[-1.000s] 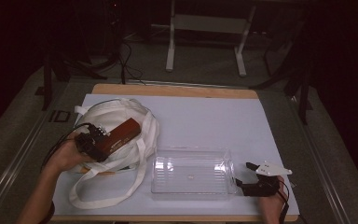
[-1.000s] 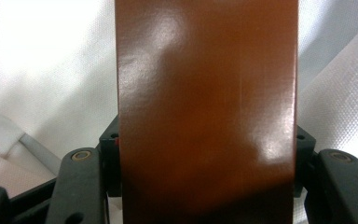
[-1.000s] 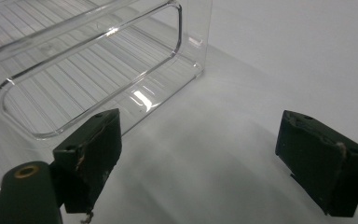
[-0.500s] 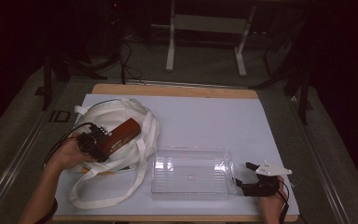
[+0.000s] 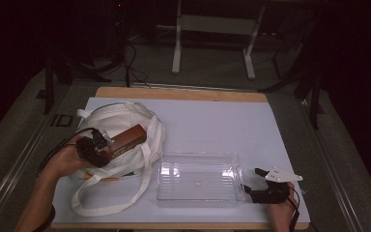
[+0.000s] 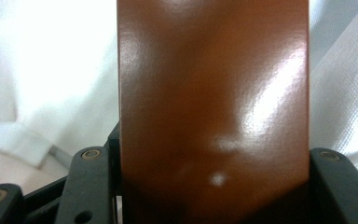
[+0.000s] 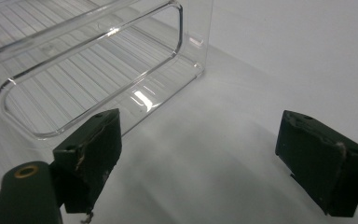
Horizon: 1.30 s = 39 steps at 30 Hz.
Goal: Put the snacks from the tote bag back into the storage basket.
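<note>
One item so far, and it's only halfway out: the glossy reddish-brown rectangular box (image 5: pixel 128 138) is sitting between the jaws of my left gripper (image 5: pixel 107 147), which have just been closing in on it. In the left gripper view the box (image 6: pixel 213 107) runs jaw to jaw and both sides look pressed against it, so I'd call that a proper grip now. The box is still over the white cloth tote bag with the long straps (image 5: pixel 125 121), roughly at the bag's mouth, not clear of it yet.

To the right of the bag is the clear ribbed plastic bin (image 5: pixel 198 176), and nothing's in it, so my guess is the box goes there. That means the lift, the carry across and the drop are all still to do.

My right gripper (image 5: pixel 252 180) is parked just past the bin's far end from the bag, jaws spread wide with nothing between them, resting near the bin's corner (image 7: pixel 186 42) on the pale blue-white table mat (image 5: pixel 212 121). I can't tell whether more stuff is inside the bag.
</note>
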Motion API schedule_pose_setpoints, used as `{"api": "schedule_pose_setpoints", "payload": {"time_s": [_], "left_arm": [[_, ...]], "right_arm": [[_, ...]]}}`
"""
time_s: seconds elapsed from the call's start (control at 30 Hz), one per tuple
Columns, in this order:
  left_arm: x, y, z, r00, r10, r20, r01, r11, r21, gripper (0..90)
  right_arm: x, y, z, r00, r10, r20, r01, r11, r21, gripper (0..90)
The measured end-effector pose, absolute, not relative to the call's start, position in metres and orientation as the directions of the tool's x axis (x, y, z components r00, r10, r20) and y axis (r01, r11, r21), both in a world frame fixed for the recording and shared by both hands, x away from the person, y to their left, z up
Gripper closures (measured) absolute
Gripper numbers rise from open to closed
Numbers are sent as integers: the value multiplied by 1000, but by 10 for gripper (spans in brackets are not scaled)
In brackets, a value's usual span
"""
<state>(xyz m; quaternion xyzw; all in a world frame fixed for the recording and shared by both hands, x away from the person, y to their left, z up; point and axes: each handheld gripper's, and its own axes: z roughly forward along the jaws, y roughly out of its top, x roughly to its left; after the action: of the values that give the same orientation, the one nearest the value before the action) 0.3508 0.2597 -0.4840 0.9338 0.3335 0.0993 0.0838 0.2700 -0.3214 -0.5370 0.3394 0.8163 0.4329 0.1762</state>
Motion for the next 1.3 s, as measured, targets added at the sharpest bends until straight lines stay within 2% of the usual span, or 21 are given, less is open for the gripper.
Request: {"api": "schedule_pose_setpoints", "payload": {"time_s": [0.23,0.8,1.0,1.3], "left_arm": [[351,267,-478,746,656,113,620,-747,239,438],[335,281,-441,759,647,73,582,-724,369,437],[326,273,-425,794,599,103,525,-762,379,437],[320,267,-414,806,577,132,496,-781,380,437]], "right_arm": [[270,-322,-537,-708,707,8,401,392,828,143],[270,-321,-537,-706,708,6,401,394,827,143],[270,-321,-537,-706,709,3,401,396,827,143],[270,-322,-537,-706,708,5,400,393,828,143]]}}
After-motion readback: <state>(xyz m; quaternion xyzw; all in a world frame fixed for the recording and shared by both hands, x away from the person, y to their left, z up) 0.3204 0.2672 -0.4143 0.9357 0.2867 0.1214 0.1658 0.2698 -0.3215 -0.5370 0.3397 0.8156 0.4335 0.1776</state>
